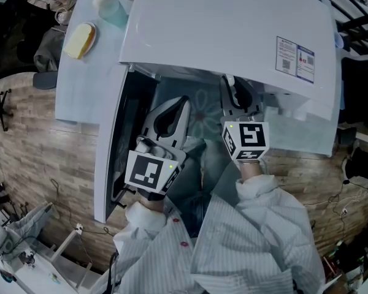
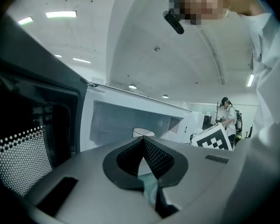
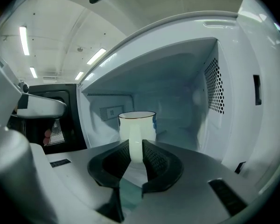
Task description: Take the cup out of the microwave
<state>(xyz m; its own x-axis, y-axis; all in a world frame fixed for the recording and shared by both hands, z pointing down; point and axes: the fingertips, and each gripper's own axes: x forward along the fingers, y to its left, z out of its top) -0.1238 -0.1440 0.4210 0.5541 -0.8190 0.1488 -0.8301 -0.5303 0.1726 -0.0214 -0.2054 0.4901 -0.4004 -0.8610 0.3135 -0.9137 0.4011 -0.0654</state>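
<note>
A white cup (image 3: 136, 123) with a dark rim stands inside the open white microwave (image 1: 233, 29), its handle (image 3: 136, 146) turned toward me. My right gripper (image 3: 136, 144) reaches into the cavity and its pads press on that handle from both sides. In the head view the right gripper (image 1: 236, 97) goes under the microwave's top, and the cup is hidden there. My left gripper (image 1: 179, 112) is shut with nothing in it and hangs in front of the opening, next to the door. From the left gripper (image 2: 142, 141) view only the cup's rim (image 2: 143, 132) shows above the jaws.
The microwave door (image 1: 110, 152) swings open to the left, its mesh window (image 2: 23, 153) close beside the left gripper. A yellow item on a plate (image 1: 80, 38) and a pale container (image 1: 113, 11) sit on the table behind. The cavity's perforated right wall (image 3: 215, 85) lies beside the cup.
</note>
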